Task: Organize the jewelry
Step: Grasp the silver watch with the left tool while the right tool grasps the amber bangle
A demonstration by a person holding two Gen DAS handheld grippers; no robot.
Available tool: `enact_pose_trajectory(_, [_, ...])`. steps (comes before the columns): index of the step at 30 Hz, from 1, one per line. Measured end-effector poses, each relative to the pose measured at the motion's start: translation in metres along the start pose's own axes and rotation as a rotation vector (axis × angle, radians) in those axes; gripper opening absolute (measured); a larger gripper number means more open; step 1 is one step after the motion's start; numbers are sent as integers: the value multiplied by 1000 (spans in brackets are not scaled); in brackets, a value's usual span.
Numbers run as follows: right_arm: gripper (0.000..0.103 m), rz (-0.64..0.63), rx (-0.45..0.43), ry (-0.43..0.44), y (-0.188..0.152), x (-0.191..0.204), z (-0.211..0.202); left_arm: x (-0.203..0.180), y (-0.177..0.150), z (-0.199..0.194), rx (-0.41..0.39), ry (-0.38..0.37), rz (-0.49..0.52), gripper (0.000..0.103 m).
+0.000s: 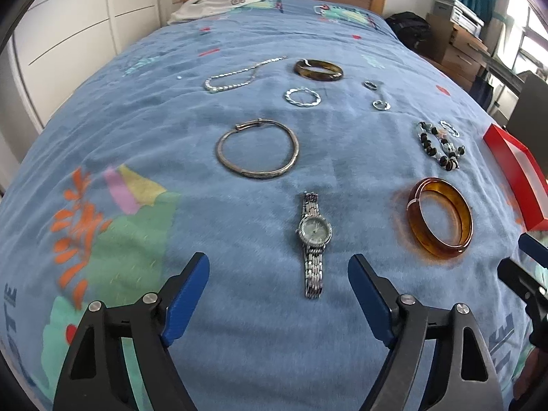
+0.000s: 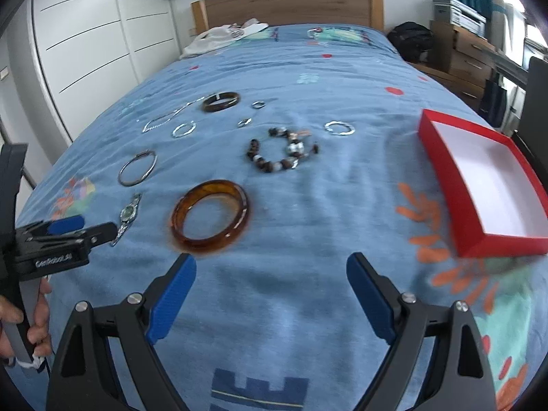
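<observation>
Jewelry lies spread on a blue bedspread [image 1: 239,171]. A silver watch [image 1: 313,239] lies just ahead of my open, empty left gripper [image 1: 279,270]. An amber bangle [image 1: 440,217] lies to its right, also in the right wrist view [image 2: 210,221]. Farther off are a silver bangle [image 1: 257,152], a beaded bracelet [image 1: 441,145], a dark bangle [image 1: 318,70], a chain [image 1: 236,75], a twisted silver ring [image 1: 303,96] and small rings [image 1: 381,104]. My right gripper [image 2: 270,274] is open and empty, near the amber bangle. An empty red box [image 2: 486,178] lies to its right.
A white garment [image 1: 219,3] lies by the wooden headboard [image 2: 287,3]. White wardrobe doors [image 2: 85,34] stand to the left. A black bag [image 2: 411,41] and wooden drawers [image 2: 469,54] stand to the right of the bed.
</observation>
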State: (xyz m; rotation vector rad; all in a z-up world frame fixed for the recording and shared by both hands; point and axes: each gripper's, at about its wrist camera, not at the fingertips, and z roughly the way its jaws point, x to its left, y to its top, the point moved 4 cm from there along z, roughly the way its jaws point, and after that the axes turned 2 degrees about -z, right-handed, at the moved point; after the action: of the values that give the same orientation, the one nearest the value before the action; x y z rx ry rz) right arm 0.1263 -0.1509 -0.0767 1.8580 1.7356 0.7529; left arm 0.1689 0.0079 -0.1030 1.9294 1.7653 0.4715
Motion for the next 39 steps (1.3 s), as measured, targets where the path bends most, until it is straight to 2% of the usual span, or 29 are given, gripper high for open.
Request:
enact_pose_trajectory(10, [89, -60, 22, 43, 2, 16, 22, -1, 13, 27, 15, -28, 20, 56])
enact_pose_trajectory(18, [89, -117, 30, 71, 15, 38, 48, 20, 16, 29, 13, -44, -13, 28])
enact_pose_trajectory(26, [89, -153, 35, 79, 29, 54, 71, 32, 14, 26, 10, -73, -51, 26])
enact_pose_trajectory(29, [86, -160, 41, 68, 31, 56, 77, 34, 13, 24, 10, -86, -64, 25])
enact_pose_trajectory(31, [78, -160, 40, 67, 31, 56, 77, 34, 14, 24, 8, -86, -60, 24])
enact_pose_trajectory(39, [78, -146, 30, 88, 33, 54, 68, 34, 12, 16, 13, -80, -62, 24])
